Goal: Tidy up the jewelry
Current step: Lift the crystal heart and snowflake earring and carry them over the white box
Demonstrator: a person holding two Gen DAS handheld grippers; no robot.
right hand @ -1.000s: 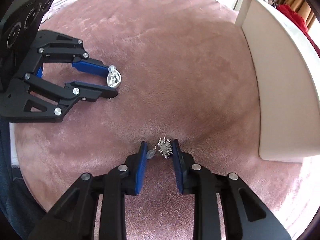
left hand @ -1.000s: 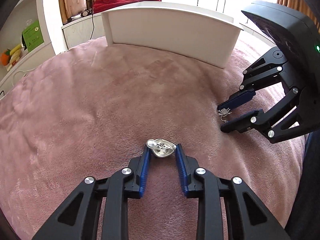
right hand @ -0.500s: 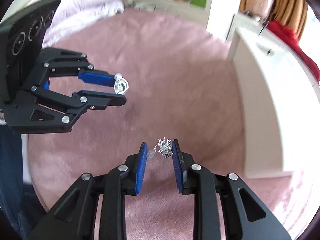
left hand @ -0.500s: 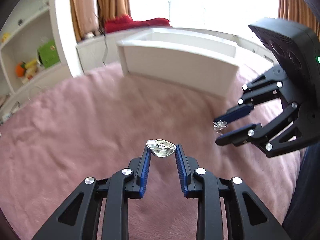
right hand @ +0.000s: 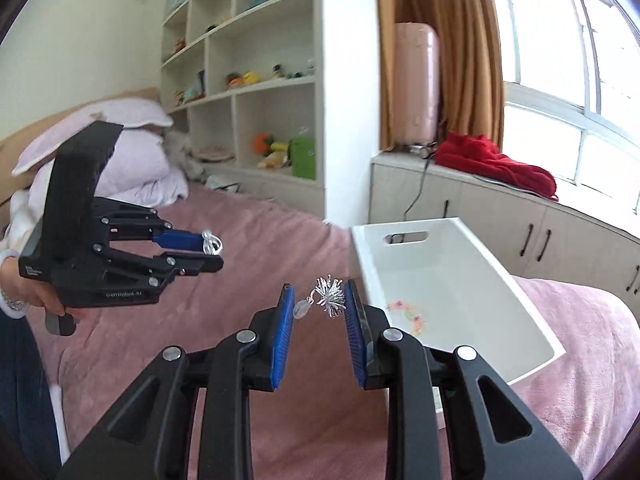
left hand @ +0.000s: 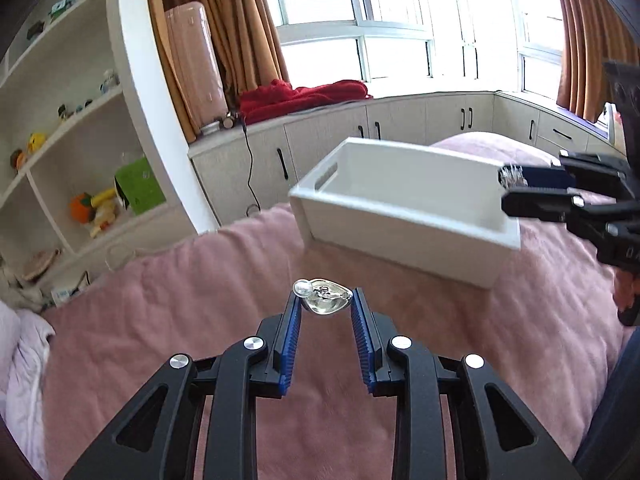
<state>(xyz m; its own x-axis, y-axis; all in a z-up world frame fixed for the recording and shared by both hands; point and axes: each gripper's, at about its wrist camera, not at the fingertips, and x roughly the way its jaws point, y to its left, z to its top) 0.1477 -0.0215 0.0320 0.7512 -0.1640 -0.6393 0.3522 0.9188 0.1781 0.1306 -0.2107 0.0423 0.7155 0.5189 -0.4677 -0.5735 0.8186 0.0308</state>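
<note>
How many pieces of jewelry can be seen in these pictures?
3. A heart-shaped silver piece sits in the left gripper, a spiky silver piece in the right gripper, and a colourful bracelet lies in the white box.

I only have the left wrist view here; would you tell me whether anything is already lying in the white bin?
Observer: Yes, a small pastel beaded bracelet lies on the floor of the white bin.
Operator: Thanks. What exactly is the right gripper carrying?
Observer: The right gripper is shut on a spiky silver starburst earring with a clear drop hanging from it.
Operator: Is that piece over the bin yet?
Observer: From the right wrist view it sits beside the bin's near-left wall, above the pink blanket, not over the opening.
</note>
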